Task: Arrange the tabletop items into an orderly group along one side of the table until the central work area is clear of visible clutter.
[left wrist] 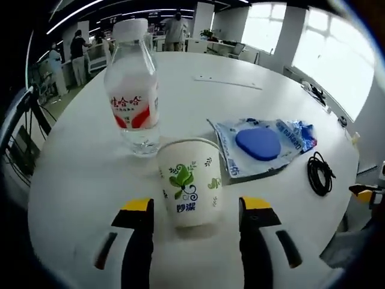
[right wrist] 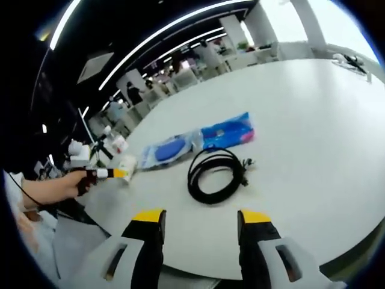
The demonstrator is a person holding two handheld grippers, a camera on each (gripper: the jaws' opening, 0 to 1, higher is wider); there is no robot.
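Observation:
A white paper cup [left wrist: 189, 183] with a green leaf print stands upright between the tips of my left gripper [left wrist: 195, 208], which is open around it; I cannot tell whether the jaws touch it. Just behind the cup stands a clear water bottle [left wrist: 133, 90] with a red and white label. To the right lies a blue plastic packet [left wrist: 261, 144], then a coiled black cable [left wrist: 320, 173]. My right gripper [right wrist: 201, 218] is open and holds nothing, a short way before the cable [right wrist: 216, 174]. Beyond the cable lies the packet [right wrist: 198, 139]. A hand holds the left gripper [right wrist: 111, 173] at the table's left edge.
The round white table [left wrist: 78, 174] also bears a thin white strip [left wrist: 228, 81] far back and small dark items [left wrist: 316, 93] at its right rim. The table [right wrist: 313, 120] spreads wide to the right. Desks and standing people fill the office behind.

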